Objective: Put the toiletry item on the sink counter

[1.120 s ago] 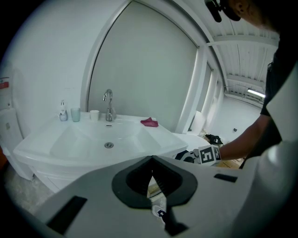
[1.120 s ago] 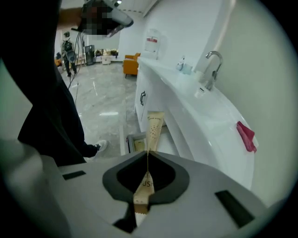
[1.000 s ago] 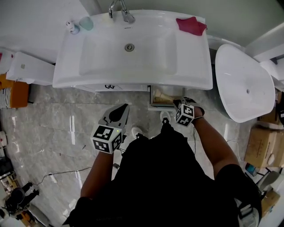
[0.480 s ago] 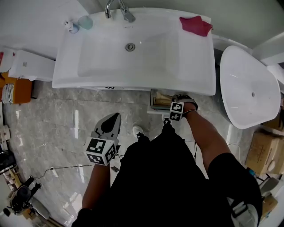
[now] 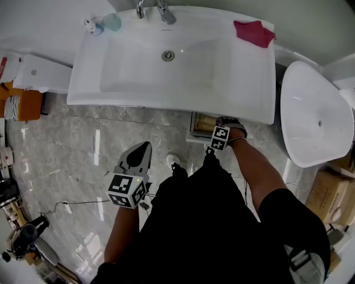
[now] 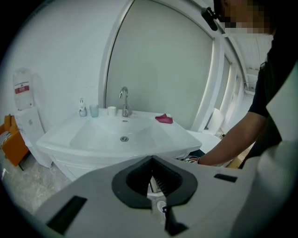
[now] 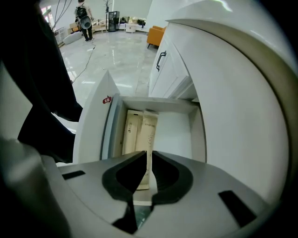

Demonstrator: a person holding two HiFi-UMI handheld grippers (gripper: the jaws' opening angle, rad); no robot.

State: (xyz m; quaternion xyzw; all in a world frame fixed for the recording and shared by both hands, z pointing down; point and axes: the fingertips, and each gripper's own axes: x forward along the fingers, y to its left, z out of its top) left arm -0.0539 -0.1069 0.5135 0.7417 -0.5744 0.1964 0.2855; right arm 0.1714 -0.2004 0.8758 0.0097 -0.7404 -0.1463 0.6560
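Below the sink counter (image 5: 260,89) an open white drawer (image 7: 181,135) holds two cream toiletry packets (image 7: 132,132). My right gripper (image 7: 150,160) points steeply down into it, its jaws shut on the edge of the right-hand packet (image 7: 150,128). From the head view, that gripper (image 5: 221,123) sits over the drawer (image 5: 199,126). My left gripper (image 5: 140,151) hangs over the floor in front of the sink, jaws shut with nothing between them. The left gripper view has this gripper (image 6: 151,160) facing the basin (image 6: 93,135).
On the counter are a faucet (image 5: 161,10), a blue cup (image 5: 111,22), a small bottle (image 5: 91,25) and a red cloth (image 5: 254,31). A loose white basin (image 5: 316,116) stands right of the drawer. A white box (image 5: 39,71) and an orange object (image 5: 23,105) sit left.
My right gripper has dropped from beside the drawer down into it. The left gripper has drifted slightly toward the lower left.
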